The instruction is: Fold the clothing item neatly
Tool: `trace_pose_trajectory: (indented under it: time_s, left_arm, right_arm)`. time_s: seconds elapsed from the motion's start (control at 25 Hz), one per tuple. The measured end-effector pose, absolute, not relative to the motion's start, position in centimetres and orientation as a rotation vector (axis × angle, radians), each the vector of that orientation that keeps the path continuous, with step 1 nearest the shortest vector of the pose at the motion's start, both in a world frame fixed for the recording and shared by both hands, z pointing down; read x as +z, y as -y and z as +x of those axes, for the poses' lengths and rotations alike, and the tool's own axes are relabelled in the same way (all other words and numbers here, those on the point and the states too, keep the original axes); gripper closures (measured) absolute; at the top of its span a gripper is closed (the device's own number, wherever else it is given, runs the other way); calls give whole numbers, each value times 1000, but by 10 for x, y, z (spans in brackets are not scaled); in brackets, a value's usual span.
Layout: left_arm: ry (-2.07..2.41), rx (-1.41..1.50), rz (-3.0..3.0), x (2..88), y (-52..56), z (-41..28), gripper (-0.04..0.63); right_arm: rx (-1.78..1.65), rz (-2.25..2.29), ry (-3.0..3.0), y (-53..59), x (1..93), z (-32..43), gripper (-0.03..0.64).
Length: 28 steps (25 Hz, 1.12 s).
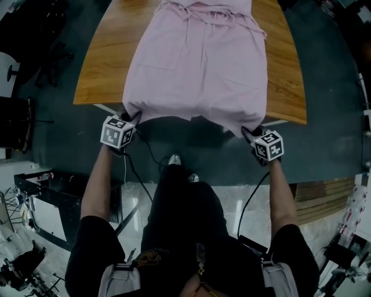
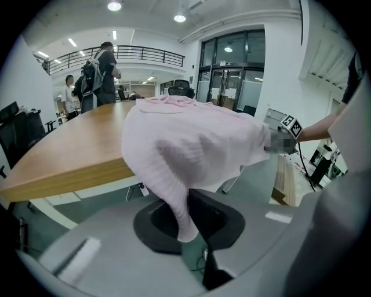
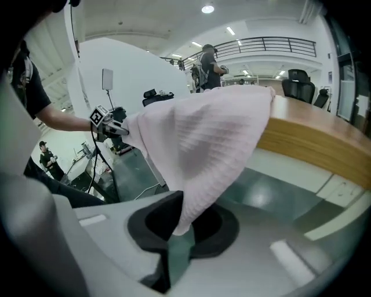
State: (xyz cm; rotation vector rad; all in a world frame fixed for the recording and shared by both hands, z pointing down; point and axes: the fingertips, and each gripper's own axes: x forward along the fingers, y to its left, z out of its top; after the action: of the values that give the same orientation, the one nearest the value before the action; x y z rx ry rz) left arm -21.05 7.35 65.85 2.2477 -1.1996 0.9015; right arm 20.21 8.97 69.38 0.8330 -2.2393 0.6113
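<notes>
A pale pink garment lies spread on the wooden table, with its near hem hanging over the front edge. My left gripper is shut on the hem's left corner, which runs down between its jaws. At the other end, the right gripper is shut on the right corner of the same hem. Both grippers sit just below the table's front edge, and the cloth sags a little between them. The far end of the garment is bunched into folds.
The table's curved front edge faces me, with dark green floor beneath it. Black cables trail from the grippers across the floor. People stand far behind the table. Wooden boards lie at the right.
</notes>
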Motion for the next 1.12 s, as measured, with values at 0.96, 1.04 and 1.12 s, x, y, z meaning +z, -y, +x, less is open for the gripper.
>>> trace_pose_trajectory:
  time_s: [0.96, 1.04, 1.12]
  left_arm:
    - [1213, 719, 2500, 454, -4, -162, 580]
    - [1212, 721, 2521, 440, 18, -159, 581]
    - [1210, 719, 2542, 428, 43, -157, 580]
  right_arm:
    - [264, 777, 2588, -19, 466, 181, 604]
    - [249, 791, 2597, -1, 454, 178, 604]
    - [241, 819, 2597, 21, 445, 178, 604]
